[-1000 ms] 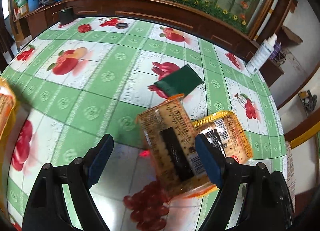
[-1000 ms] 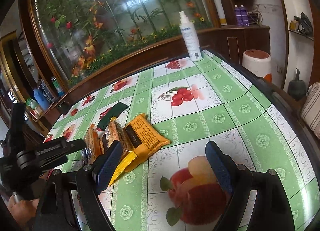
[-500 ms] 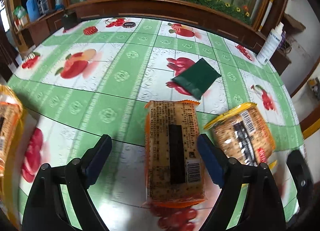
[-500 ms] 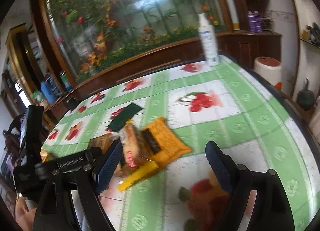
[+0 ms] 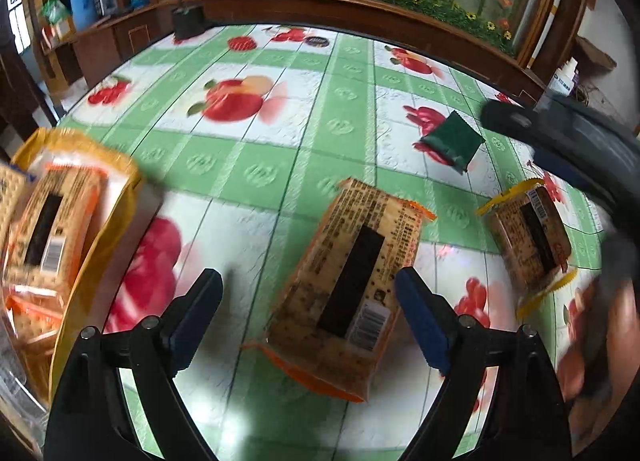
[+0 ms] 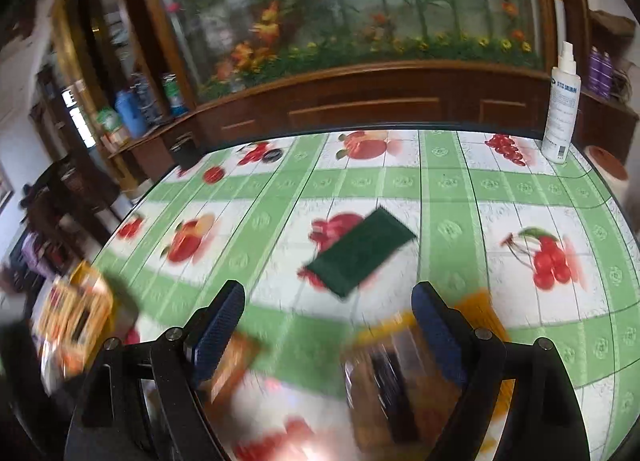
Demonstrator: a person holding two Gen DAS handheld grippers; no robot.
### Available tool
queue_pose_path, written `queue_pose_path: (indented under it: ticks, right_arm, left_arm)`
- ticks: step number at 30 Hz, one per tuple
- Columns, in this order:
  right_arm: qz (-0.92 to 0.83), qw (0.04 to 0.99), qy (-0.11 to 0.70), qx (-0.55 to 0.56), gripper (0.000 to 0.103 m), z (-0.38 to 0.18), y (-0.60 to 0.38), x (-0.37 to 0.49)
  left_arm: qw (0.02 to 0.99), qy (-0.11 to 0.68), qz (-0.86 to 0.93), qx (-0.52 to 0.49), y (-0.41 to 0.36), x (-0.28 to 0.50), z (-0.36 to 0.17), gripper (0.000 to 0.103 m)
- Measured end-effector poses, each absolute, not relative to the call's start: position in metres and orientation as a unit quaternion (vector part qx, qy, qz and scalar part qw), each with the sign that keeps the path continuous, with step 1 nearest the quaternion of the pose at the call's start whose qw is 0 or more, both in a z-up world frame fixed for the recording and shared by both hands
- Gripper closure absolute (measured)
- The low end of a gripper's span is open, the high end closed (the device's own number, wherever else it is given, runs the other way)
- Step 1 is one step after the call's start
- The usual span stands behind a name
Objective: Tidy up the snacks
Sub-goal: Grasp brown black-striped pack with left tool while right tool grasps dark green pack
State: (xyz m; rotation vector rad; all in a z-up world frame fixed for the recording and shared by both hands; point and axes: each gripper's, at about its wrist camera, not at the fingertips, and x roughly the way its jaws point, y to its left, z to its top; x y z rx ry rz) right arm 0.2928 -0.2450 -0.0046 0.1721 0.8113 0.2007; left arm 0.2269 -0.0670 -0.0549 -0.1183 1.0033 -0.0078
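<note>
Fingers [image 5: 200, 301] of the left gripper [image 5: 308, 301], just opened wider, straddled an orange cracker pack [image 5: 352, 297] untouched.
Its long axis ran between them; right gripper [image 6: 328, 325], open, empty, hovered beside.

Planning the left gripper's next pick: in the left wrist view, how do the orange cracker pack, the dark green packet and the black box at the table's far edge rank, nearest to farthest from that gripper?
1. Orange cracker pack: lying between the left gripper's open fingers.
2. Dark green packet: mid-table, up and right.
3. Black box: far edge, upper left.
</note>
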Motion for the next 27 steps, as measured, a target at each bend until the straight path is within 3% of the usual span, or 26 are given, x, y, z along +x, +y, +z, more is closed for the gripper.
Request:
queue_pose_path:
  ticks: [5, 11, 15, 17, 19, 21, 27]
  right_arm:
    - [0.018, 0.883, 0.462, 0.085, 0.016, -0.029, -0.231, 0.344]
    - [-0.025, 0.863, 0.493, 0.109, 0.014, -0.059, -0.228, 0.374]
    - [-0.047, 0.867, 0.493, 0.057, 0.014, -0.063, -0.214, 0.385]
    - [-0.043, 0.872, 0.487, 0.032, 0.018, -0.064, -0.208, 0.380]
    - [-0.031, 0.876, 0.481, 0.027, 0.038, -0.062, -0.208, 0.373]
    - [-0.020, 0.877, 0.480, 0.025, 0.050, -0.059, -0.207, 0.368]
    - [0.025, 0.879, 0.477, 0.021, 0.054, -0.057, -0.201, 0.345]
  left_arm:
    - [0.872, 0.485, -0.021, -0.067, -0.050, 0.211, -0.060, 0.011]
    - [0.877, 0.480, 0.005, -0.016, -0.041, 0.201, -0.071, 0.008]
    - [0.878, 0.478, 0.001, -0.024, -0.038, 0.201, -0.070, 0.007]
    - [0.879, 0.477, 0.001, -0.019, -0.038, 0.201, -0.070, 0.007]
    - [0.877, 0.480, -0.001, -0.021, -0.038, 0.204, -0.070, 0.007]
    - [0.877, 0.480, -0.012, -0.028, -0.038, 0.208, -0.068, 0.007]
    - [0.872, 0.486, -0.038, 0.044, -0.054, 0.231, -0.068, 0.007]
